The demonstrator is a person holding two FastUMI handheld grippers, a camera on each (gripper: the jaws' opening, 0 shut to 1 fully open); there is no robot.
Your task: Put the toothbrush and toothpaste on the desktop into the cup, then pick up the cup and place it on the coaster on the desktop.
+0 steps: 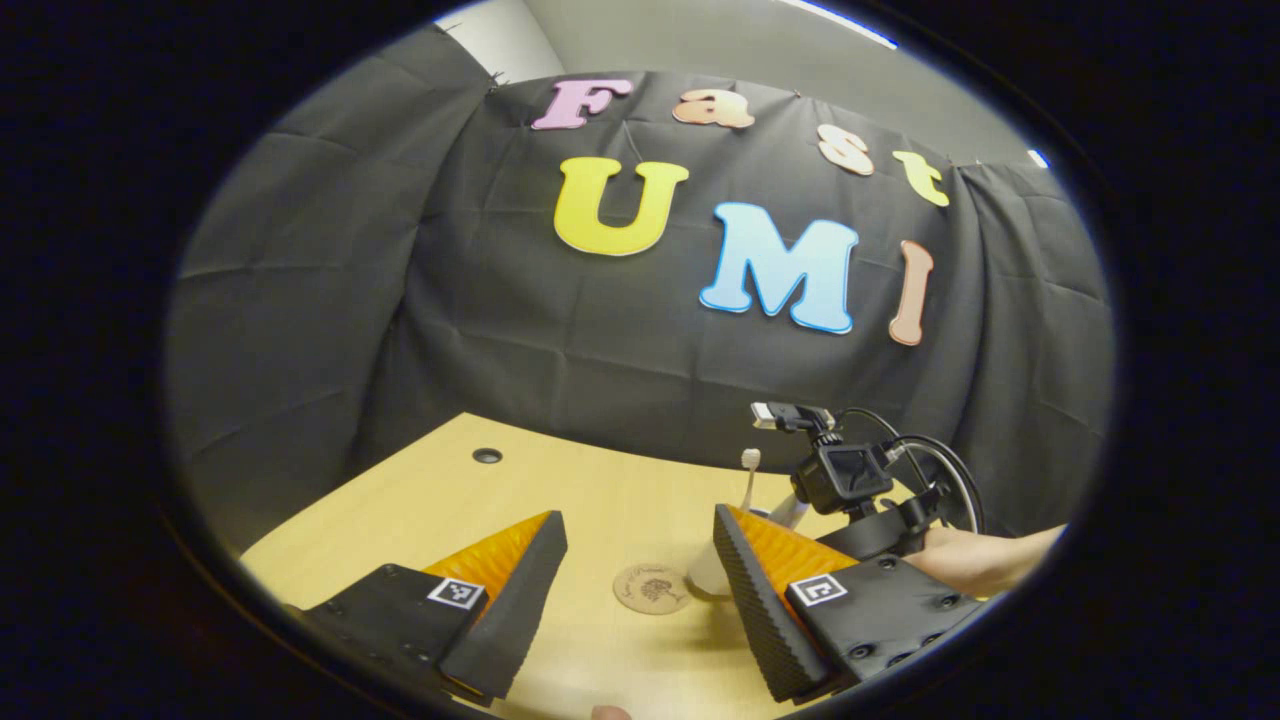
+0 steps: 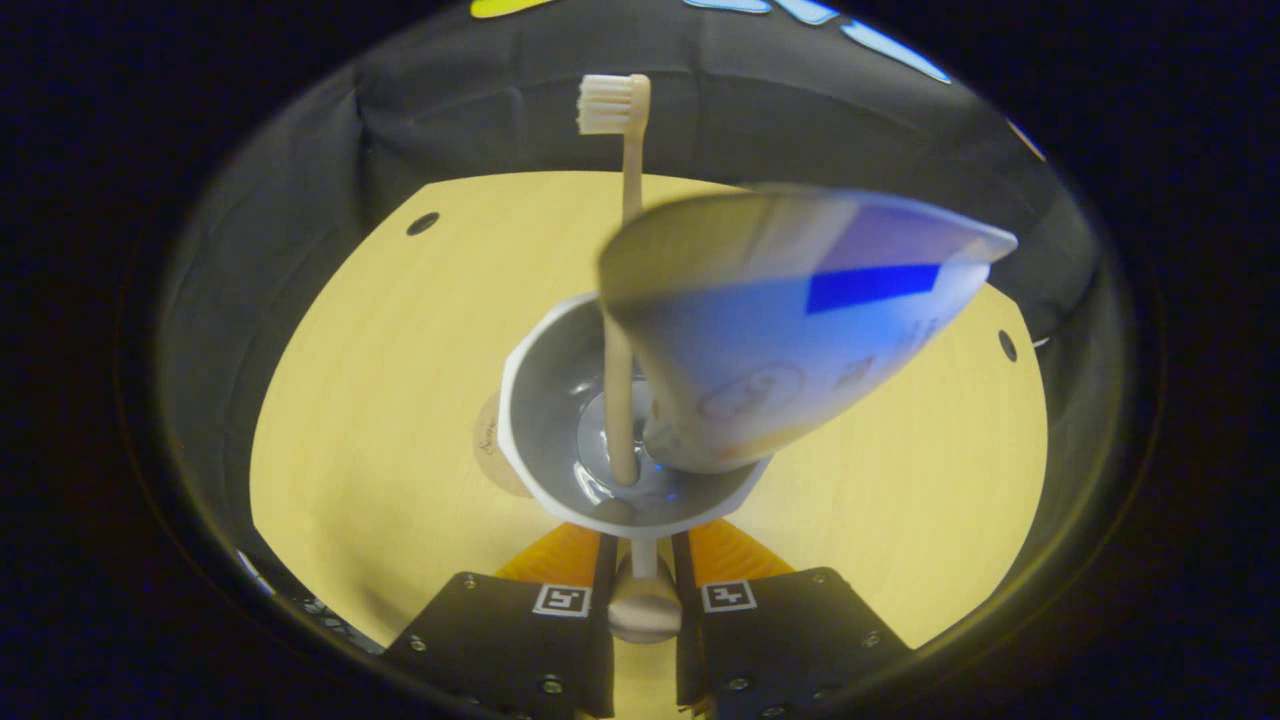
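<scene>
In the right gripper view, a white cup (image 2: 530, 400) is seen from above with a beige toothbrush (image 2: 622, 300) standing in it, bristles up. A white and blue toothpaste tube (image 2: 790, 330) leans in the cup too. My right gripper (image 2: 645, 550) is shut on the cup's handle (image 2: 645, 605), which ends in a wooden knob. The round cork coaster (image 2: 488, 450) peeks out at the cup's left. In the left gripper view, my left gripper (image 1: 640, 525) is open above the coaster (image 1: 652, 588), holding nothing. The cup (image 1: 703, 575) stands just right of the coaster, partly hidden behind a finger.
The light wooden desktop (image 1: 600, 500) has a small cable hole (image 1: 487, 456) near its back left. In the left gripper view, the right gripper's camera and cables (image 1: 850, 478) and the hand (image 1: 985, 555) holding it sit at the right. Black cloth walls the desk.
</scene>
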